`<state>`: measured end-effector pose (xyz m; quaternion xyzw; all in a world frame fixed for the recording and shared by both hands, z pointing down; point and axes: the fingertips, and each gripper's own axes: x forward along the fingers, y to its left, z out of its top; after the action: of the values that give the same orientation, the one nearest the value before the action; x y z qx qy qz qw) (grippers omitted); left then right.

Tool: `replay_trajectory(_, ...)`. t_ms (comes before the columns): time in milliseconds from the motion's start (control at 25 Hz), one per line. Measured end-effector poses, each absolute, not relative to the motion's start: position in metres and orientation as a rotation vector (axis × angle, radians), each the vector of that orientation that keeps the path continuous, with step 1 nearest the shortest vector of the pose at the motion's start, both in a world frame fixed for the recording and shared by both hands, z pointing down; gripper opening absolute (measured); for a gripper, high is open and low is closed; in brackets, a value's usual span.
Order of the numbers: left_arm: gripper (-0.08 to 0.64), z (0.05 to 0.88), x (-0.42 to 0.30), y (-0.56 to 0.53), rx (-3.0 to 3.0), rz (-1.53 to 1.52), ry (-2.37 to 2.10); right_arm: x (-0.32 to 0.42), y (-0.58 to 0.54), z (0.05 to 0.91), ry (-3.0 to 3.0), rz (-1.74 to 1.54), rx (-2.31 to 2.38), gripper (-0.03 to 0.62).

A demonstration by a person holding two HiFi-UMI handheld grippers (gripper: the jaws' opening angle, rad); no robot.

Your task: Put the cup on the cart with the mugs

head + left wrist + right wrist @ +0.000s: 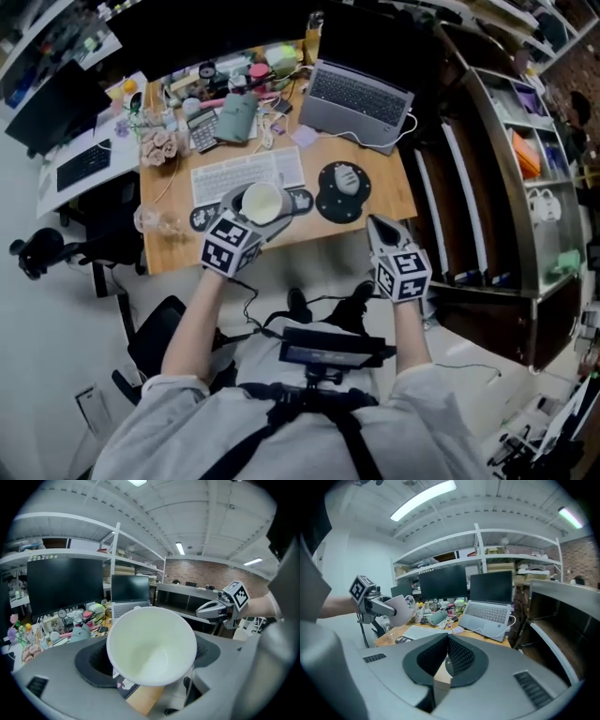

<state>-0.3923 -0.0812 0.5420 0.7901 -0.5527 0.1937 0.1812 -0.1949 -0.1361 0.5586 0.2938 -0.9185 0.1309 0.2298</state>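
A white cup (262,202) hangs tilted over the desk's front edge, with my left gripper (251,214) shut on it. In the left gripper view the cup (152,646) fills the space between the jaws, its empty mouth facing the camera. My right gripper (380,228) hovers just off the desk's front right corner, shut with nothing in it; its pads (457,656) meet. The right gripper view shows the cup (401,610) held at the left. Far right stands a metal cart (539,281) with white mugs (542,204) on a shelf.
The wooden desk (375,178) carries a laptop (356,98), a keyboard (246,174), a black mouse pad (342,192) and much clutter at the back. A dark shelving unit (459,197) stands between desk and cart. A black office chair (56,251) sits left.
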Motion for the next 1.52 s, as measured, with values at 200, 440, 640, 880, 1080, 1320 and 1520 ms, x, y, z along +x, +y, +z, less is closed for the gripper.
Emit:
replay_trajectory(200, 0.439, 0.511, -0.346, -0.09, 2.379, 0.559, -1.425, -0.153, -0.132, 0.525, -2.54, 0.372, 0.972, -0.004)
replay_trajectory(440, 0.439, 0.49, -0.275, -0.112, 2.521, 0.575, -1.258, -0.086, -0.141, 0.512, -2.509, 0.389, 1.177, -0.004)
replay_trajectory(640, 0.439, 0.474, -0.205, -0.137, 2.627, 0.591, -1.099, -0.023, -0.146, 0.498, -2.479, 0.386, 1.305, -0.005)
replay_trajectory(880, 0.439, 0.456, -0.118, -0.165, 2.725, 0.608, -0.915, 0.051, -0.155, 0.485, -2.442, 0.389, 1.446, -0.005)
replay_trajectory(1080, 0.439, 0.43, -0.036, -0.187, 2.825, 0.603, -0.747, 0.109, -0.163, 0.457, -2.43, 0.358, 1.557, -0.005)
replay_trajectory(1320, 0.439, 0.407, 0.067, -0.205, 2.943, 0.625, -0.539, 0.175, -0.163, 0.434, -2.396, 0.339, 1.642, -0.005)
replay_trajectory(1520, 0.439, 0.392, 0.149, -0.216, 3.016, 0.652, -0.363, 0.228, -0.163, 0.409, -2.381, 0.298, 1.7, -0.005)
